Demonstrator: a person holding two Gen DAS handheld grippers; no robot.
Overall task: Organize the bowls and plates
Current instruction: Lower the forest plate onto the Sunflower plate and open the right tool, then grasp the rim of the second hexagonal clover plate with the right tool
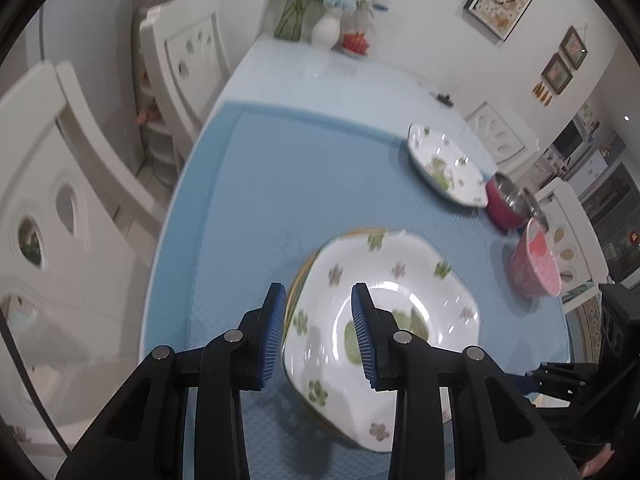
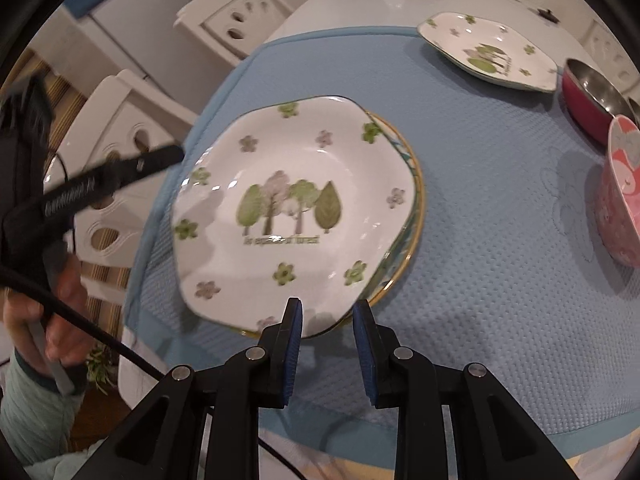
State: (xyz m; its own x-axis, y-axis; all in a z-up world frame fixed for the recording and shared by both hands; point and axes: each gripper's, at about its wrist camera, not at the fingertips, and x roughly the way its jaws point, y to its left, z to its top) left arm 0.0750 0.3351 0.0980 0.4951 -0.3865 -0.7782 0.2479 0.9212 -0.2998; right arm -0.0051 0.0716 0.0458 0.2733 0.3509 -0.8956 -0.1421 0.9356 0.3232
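Observation:
A white hexagonal plate with trees and flowers (image 2: 288, 216) lies on top of a gold-rimmed plate (image 2: 412, 216) on the blue mat; it also shows in the left wrist view (image 1: 384, 320). A second tree plate (image 2: 488, 52) (image 1: 444, 164) lies at the far right. A red metal bowl (image 2: 592, 96) (image 1: 508, 204) and a pink fox bowl (image 2: 620, 196) (image 1: 536, 260) stand at the right. My left gripper (image 1: 320, 304) is open, its jaws either side of the near plate's left rim. My right gripper (image 2: 326, 312) is open and empty, just before the plate's near edge.
The blue mat (image 2: 480, 280) covers the near part of a pale table (image 1: 320, 76). White chairs (image 1: 60, 216) stand along the left side. A vase with flowers (image 1: 328, 28) and a red dish (image 1: 354, 42) sit at the table's far end.

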